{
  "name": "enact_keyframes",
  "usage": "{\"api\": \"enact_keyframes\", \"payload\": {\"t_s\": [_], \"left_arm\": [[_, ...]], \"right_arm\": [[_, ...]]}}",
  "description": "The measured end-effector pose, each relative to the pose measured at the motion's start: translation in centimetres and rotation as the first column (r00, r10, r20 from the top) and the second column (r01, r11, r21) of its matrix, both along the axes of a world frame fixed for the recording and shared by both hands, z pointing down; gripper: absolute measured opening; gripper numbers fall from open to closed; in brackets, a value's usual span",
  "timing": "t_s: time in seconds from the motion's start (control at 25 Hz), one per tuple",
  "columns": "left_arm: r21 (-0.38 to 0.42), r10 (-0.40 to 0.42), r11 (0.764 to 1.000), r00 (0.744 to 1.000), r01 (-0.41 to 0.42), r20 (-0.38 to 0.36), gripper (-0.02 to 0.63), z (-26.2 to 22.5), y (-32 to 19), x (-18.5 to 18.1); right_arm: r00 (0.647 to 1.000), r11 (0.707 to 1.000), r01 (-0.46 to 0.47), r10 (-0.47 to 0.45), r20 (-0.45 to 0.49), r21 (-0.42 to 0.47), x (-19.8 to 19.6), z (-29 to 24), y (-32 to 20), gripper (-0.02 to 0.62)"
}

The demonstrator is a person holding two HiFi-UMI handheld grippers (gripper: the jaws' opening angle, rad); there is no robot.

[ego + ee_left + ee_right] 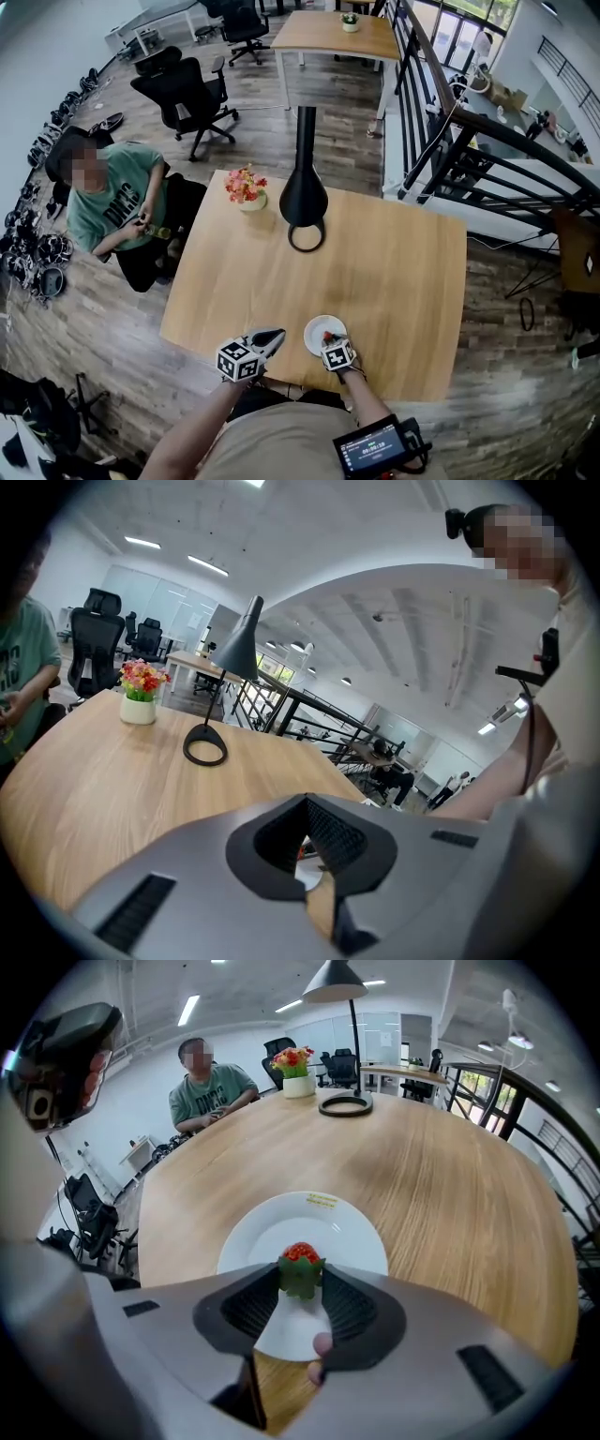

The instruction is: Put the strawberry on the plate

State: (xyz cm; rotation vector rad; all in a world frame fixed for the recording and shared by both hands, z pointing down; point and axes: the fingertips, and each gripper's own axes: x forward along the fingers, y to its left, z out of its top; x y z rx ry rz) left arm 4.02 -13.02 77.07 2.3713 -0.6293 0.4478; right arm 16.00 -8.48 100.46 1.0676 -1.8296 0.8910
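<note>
Over the plate (330, 1221) near the bench (450, 1194) edge | right hand-held gripper (300, 1277) partly closed, pinching strawberry (301, 1256) at its leafy end | advice: lower till fruit touches plate middle, then open gently | left hand-held gripper (304, 808) jaws together, empty

You are viewing an evenly bright room: ceiling strips (141, 543) above the table (394, 262) are supplying soft light and casting faint shadows. Fisheye distortion is bending the table's edges, dark corners are ringing both gripper views, and the left gripper (305, 801) is showing blurred.
</note>
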Motion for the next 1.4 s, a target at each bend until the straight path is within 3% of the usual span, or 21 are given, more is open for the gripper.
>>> {"api": "enact_keyframes", "payload": {"t_s": [0.2,0.32,0.4,0.72,0.88,1.08,1.24,1.4], "left_arm": [[-0.005,-0.008,1.0,1.0,0.008,-0.004,0.0,0.3,-0.4,0.2],[-0.004,-0.018,1.0,1.0,0.018,-0.01,0.0,0.1,-0.6,-0.2],[0.001,-0.028,1.0,0.999,0.028,-0.016,0.0,-0.2,-1.1,-0.6],[-0.026,-0.098,0.995,0.988,0.096,-0.116,0.0,-2.7,-2.0,-1.5],[0.007,-0.14,0.99,0.977,0.143,-0.158,0.0,-5.0,-2.7,-3.3],[0.085,-0.168,0.978,0.964,0.189,-0.206,0.0,-9.0,-3.8,-4.7],[0.144,-0.158,0.97,0.957,0.197,-0.245,0.0,-12.2,-4.0,-5.2],[0.177,-0.137,0.965,0.95,0.192,-0.281,0.0,-14.7,-3.6,-5.9]], "right_arm": [[1.0,1.0,0.029,-0.029,0.002,0.005,0.1,0.5,-0.1,0.141],[1.0,0.999,0.023,-0.024,0.017,0.022,0.3,-0.4,0.0,0.186],[0.999,0.999,0.0,-0.001,0.039,0.043,0.5,-1.3,-0.2,0.238],[0.985,0.968,-0.155,0.137,0.102,0.195,3.7,-8.1,-0.9,0.238],[0.962,0.903,-0.241,0.173,0.212,0.355,3.7,-15.2,-3.2,0.238],[0.937,0.798,-0.294,0.132,0.323,0.526,4.1,-24.1,-6.0,0.236],[0.913,0.714,-0.347,0.11,0.392,0.608,4.2,-31.4,-7.4,0.235],[0.867,0.64,-0.441,0.123,0.483,0.629,4.1,-37.0,-7.3,0.213]]}}
